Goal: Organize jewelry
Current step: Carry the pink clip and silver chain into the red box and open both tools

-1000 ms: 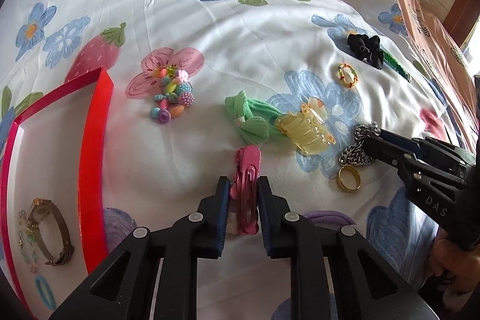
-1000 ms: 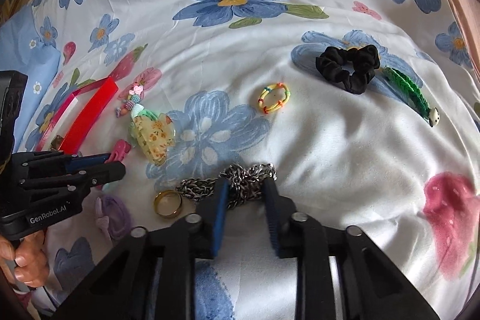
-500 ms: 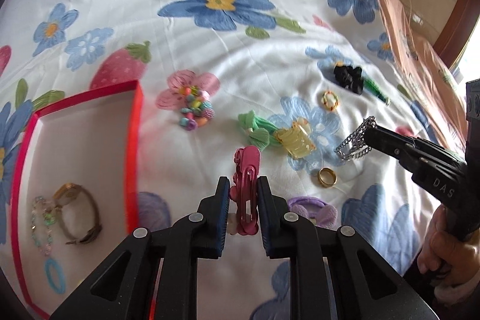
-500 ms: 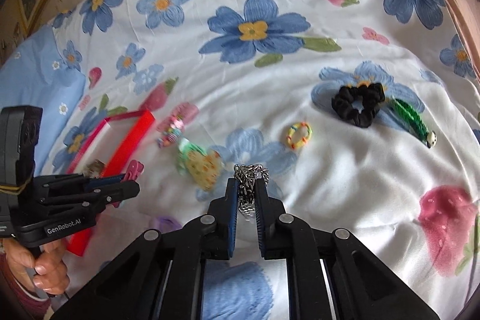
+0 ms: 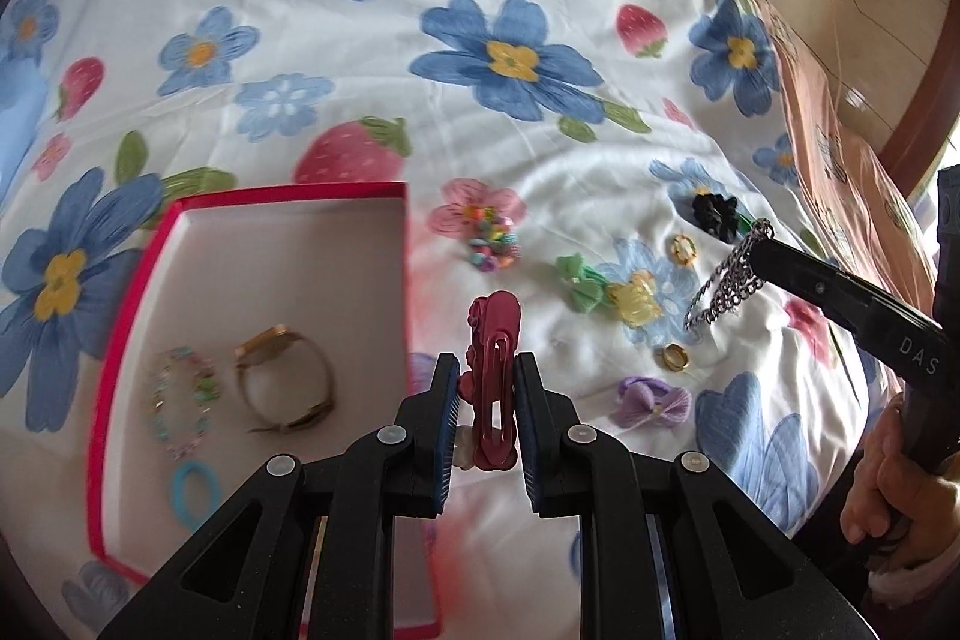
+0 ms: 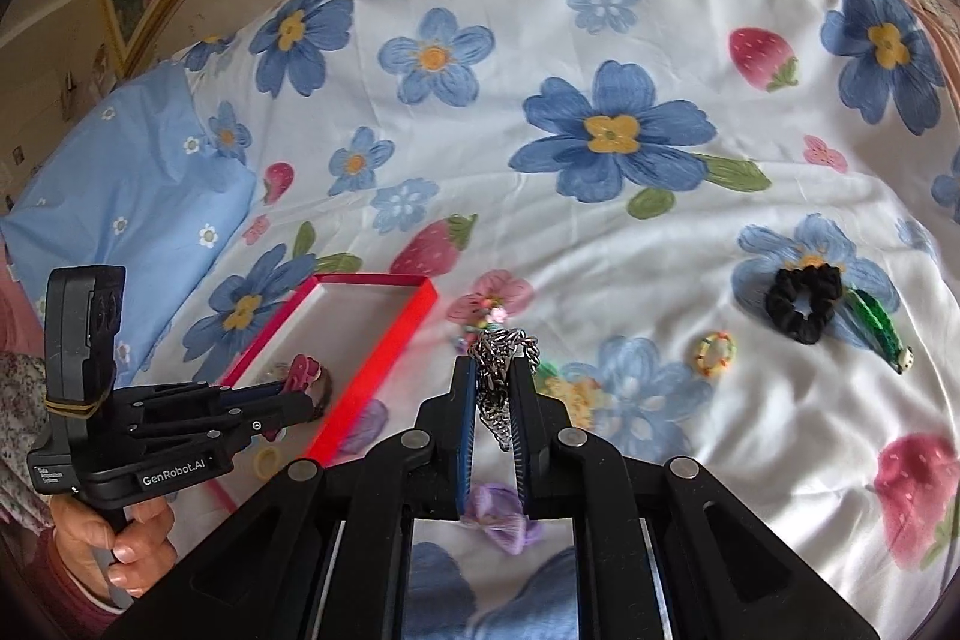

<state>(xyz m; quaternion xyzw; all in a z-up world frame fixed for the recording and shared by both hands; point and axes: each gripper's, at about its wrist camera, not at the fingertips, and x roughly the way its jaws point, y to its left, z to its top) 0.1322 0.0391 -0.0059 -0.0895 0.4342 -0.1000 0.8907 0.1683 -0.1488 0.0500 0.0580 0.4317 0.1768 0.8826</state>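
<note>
My left gripper (image 5: 487, 394) is shut on a dark pink hair clip (image 5: 493, 334), held in the air just right of the red box's right wall (image 5: 403, 280). Inside the box lie a gold watch (image 5: 282, 376), a pastel bead bracelet (image 5: 180, 400) and a blue hair band (image 5: 192, 490). My right gripper (image 6: 497, 382) is shut on a silver chain (image 6: 501, 358). In the left wrist view that chain (image 5: 726, 280) dangles above the bedspread. The right wrist view shows the left gripper (image 6: 300, 388) over the box (image 6: 384, 370).
Loose on the flowered bedspread are a bead cluster (image 5: 492, 244), a green bow (image 5: 579, 280), a yellow claw clip (image 5: 636, 301), a gold ring (image 5: 675, 357), a purple bow (image 5: 654, 400), a black scrunchie (image 6: 804, 301), a green clip (image 6: 876, 328) and a bead ring (image 6: 717, 352). A blue pillow (image 6: 132, 208) lies at the left.
Both grippers have risen. The right one shut on the chain and lifted it off the bedspread. The left one carried the pink clip leftward, bringing the whole box into view.
</note>
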